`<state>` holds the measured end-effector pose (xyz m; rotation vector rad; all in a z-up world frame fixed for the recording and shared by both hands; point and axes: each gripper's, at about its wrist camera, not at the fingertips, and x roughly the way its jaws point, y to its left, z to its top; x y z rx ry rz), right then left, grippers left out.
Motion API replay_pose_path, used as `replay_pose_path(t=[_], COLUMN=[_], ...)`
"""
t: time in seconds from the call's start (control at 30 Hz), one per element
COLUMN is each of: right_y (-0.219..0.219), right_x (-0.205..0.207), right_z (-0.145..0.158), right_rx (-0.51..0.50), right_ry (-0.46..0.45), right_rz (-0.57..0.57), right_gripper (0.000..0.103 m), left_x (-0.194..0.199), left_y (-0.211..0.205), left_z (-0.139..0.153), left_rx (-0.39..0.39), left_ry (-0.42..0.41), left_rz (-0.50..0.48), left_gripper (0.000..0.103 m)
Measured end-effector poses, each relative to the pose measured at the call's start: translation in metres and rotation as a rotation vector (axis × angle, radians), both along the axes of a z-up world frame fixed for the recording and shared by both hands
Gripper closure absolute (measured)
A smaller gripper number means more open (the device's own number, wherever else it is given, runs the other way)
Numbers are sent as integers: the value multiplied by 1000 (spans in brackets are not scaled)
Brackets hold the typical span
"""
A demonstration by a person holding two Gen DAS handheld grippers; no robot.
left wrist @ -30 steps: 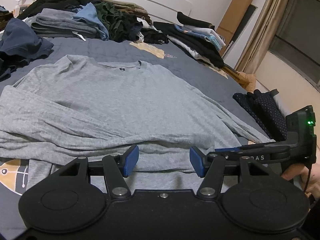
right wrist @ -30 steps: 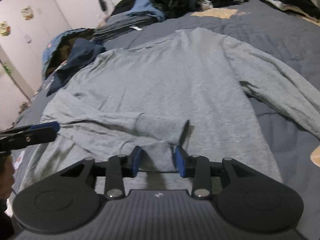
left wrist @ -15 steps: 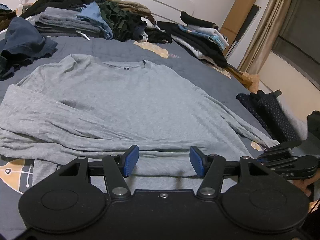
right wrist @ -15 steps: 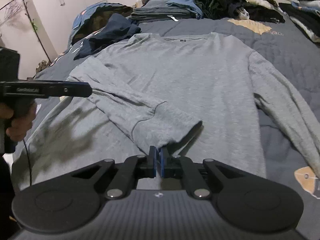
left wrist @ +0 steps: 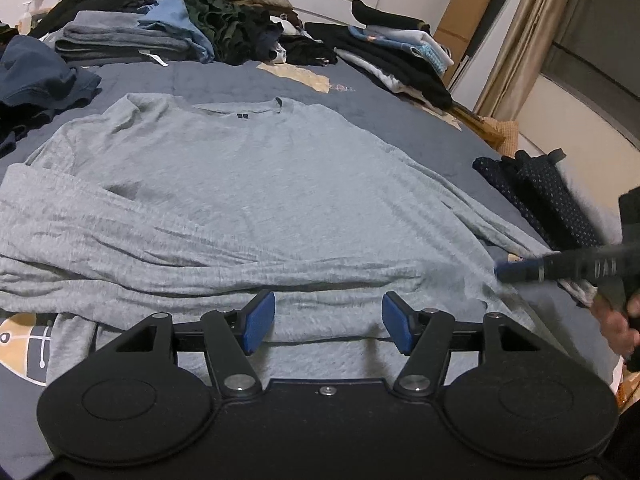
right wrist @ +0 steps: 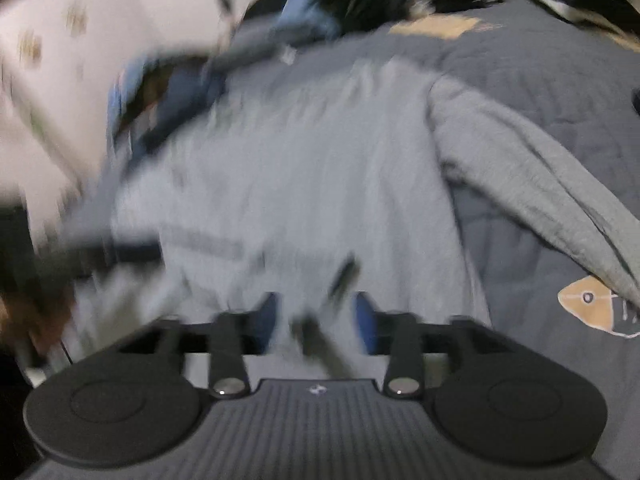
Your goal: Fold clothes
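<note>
We have the grey long-sleeved shirt [left wrist: 256,184] spread flat on the bed [left wrist: 400,120], collar toward the top of the frame, filling the middle of the left wrist view. One sleeve [left wrist: 160,248] lies folded across the lower body in a band running from the left edge toward the right, which we judge to be the first fold, laid inward so the shirt narrows to a tidy rectangle. The other sleeve [right wrist: 532,184] is stretched out down the right side of the right wrist view, not yet brought in.

Our left gripper [left wrist: 328,322] hovers at the bottom centre over the hem, about half open with nothing between its pads, likely kept ready to pin or pick up the cloth. Our right gripper [right wrist: 316,320] is opening; the view is blurred, but its pads stand apart and no fabric appears pinched between them. Loose and stacked clothes [left wrist: 208,20] sit along the top of the frame, clear of the working area.
</note>
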<state>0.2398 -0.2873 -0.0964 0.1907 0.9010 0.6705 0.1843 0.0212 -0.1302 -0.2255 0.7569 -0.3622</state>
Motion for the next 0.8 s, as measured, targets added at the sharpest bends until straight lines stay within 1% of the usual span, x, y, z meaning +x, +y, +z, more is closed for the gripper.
replay_pose_path(t=[0.07,0.17,0.2,0.3,0.37,0.43,0.5,0.53,0.57,0.67,0.8], right_y=[-1,11,18,34,43,47,51,51,50,48,36], right_x=[8,13,13,15,15,14,13,11,9,3,11], right_z=[-2,-15,-18,-27,-34,-35,-36,-32,-26,-7,28], right_rx=[44,10,-12,-62,-103,-122,-138,-124,-103,-40,48], right_ry=[-27,-71,-84,-66,-49,-51,-56,-69,-84,-137,-221], right_rz=[-44,-49,-35,28,53,60,64,67,69,64,-13], right_gripper=[53,53,53,53,53,53,64,91,99,99,99], left_x=[0,-1,-1,-1,-1,0,0,1,1,3,4], left_y=[-1,-2,-2,-1,1,4,6,8,9,15,30], left_z=[1,1,1,2,3,3,4,5,6,9,20], left_rx=[-2,0,-1,-6,-11,-14,-16,-16,-16,-25,-39], left_ry=[0,1,2,2,0,0,0,0,-3,-10,-45], left_rz=[-1,-5,-7,-5,0,8,16,20,27,41,80], left_gripper=[44,44,44,44,44,44,44,44,44,44,44])
